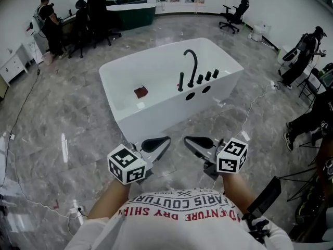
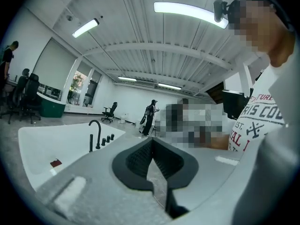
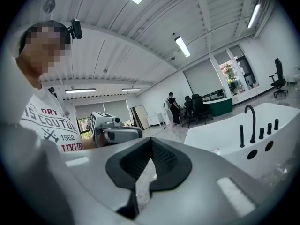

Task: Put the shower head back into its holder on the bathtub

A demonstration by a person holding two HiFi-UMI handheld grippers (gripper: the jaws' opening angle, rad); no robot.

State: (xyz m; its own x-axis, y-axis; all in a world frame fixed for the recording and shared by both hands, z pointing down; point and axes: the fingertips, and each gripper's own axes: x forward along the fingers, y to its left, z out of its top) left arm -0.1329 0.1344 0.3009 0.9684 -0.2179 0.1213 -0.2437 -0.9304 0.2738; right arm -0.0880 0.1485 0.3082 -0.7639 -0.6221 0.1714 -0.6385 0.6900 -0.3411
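Note:
The white bathtub [image 1: 156,120] stands on the marble floor ahead of me. On its far rim are a curved black faucet [image 1: 191,61], three black knobs [image 1: 207,76] and a slim black shower head [image 1: 181,81] standing upright beside the faucet. My left gripper [image 1: 167,139] and right gripper [image 1: 186,139] are held close to my chest, tips facing each other, well short of the tub. Both are shut with nothing between the jaws. The left gripper view shows its closed tips [image 2: 152,142] with the tub [image 2: 42,149] at left. In the right gripper view, that gripper [image 3: 151,142] is closed too, with the tub [image 3: 225,135] at right.
A red patch [image 1: 140,91] and a small white piece [image 1: 140,105] lie inside the tub. White cables [image 1: 252,105] run across the floor. Office chairs [image 1: 96,14] and people at desks are at the back left; another person [image 1: 304,51] stands at right.

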